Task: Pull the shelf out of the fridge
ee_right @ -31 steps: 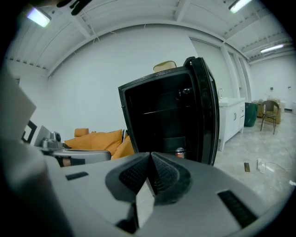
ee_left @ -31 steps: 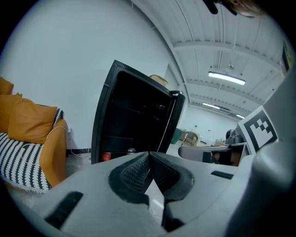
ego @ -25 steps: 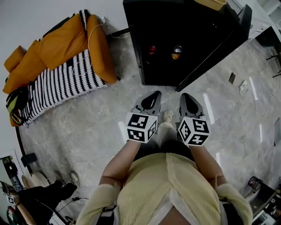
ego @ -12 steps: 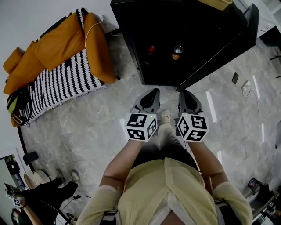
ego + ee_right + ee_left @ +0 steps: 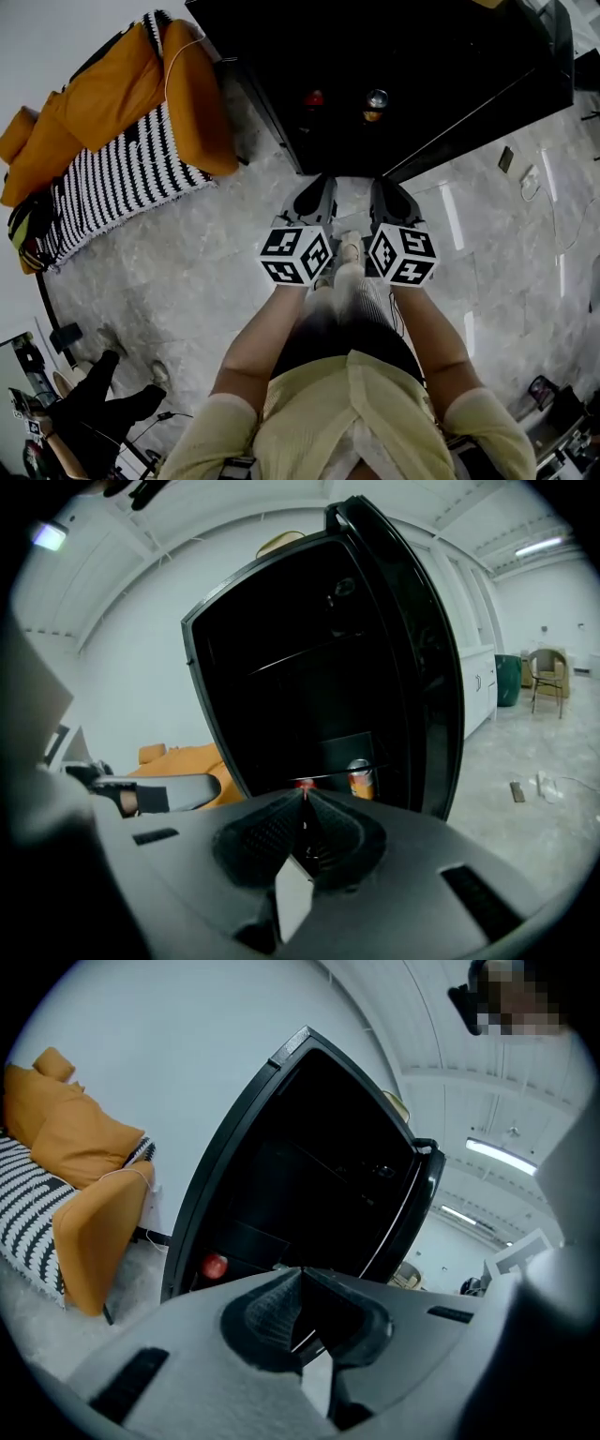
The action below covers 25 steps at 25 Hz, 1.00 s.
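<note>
The grey marble floor point(image 5: 187, 272) gives wide free room in front of the tall black fridge point(image 5: 394, 47). Only the orange sofa with a striped blanket point(image 5: 103, 141) stands at the left, near the fridge's side. The black fridge door point(image 5: 427, 667) is swung open at the right, and its edge limits the way out on that side. Low inside the dark cabinet, a thin shelf point(image 5: 332, 773) carries a drink can point(image 5: 376, 99) and a small red round thing point(image 5: 314, 97). Another shelf is higher up, and I cannot tell which one is meant. The left tool point(image 5: 323, 185) and the right tool point(image 5: 382, 186) are both closed and empty, near the fridge's foot and apart from it. The main risk, I think, is that the loaded shelf tilts when pulled, so the can rolls off. A crooked pull could also jam it against the door.
</note>
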### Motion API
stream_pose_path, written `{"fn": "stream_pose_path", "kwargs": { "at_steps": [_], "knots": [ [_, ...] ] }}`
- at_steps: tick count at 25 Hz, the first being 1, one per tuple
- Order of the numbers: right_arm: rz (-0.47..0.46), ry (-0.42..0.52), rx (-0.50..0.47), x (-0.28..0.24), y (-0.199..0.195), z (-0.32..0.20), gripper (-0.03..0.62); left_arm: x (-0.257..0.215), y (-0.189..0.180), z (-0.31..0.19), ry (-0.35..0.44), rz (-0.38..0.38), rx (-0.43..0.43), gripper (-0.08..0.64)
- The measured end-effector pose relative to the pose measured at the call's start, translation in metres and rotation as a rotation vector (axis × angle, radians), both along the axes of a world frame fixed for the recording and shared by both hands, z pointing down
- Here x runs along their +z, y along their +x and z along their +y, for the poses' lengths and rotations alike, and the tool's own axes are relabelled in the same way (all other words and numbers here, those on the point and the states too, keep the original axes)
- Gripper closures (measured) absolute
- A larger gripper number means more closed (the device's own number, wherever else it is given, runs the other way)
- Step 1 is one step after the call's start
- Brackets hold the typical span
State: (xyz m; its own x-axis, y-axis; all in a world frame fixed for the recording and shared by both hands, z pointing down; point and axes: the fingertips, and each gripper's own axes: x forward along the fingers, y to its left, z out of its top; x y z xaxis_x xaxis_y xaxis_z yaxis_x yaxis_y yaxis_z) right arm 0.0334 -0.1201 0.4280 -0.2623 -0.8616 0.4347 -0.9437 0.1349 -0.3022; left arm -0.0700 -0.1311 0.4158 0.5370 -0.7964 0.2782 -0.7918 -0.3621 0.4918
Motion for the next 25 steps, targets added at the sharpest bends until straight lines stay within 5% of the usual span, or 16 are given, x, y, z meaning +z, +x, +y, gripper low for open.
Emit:
{"fn": "stream_pose_path", "kwargs": {
  "at_steps": [17,25],
  "knots": [
    [-0.123,-0.057,0.138,0.058,0.025,-0.043,0.561,0.068,0.003,-0.043,-0.088,0.207,-0.158,0.535],
    [-0.177,-0.058,0.151,0.079,0.031,-0.066,0.561,0.082,0.005,-0.07,-0.044,0.267,-0.187,0.535]
  ]
}}
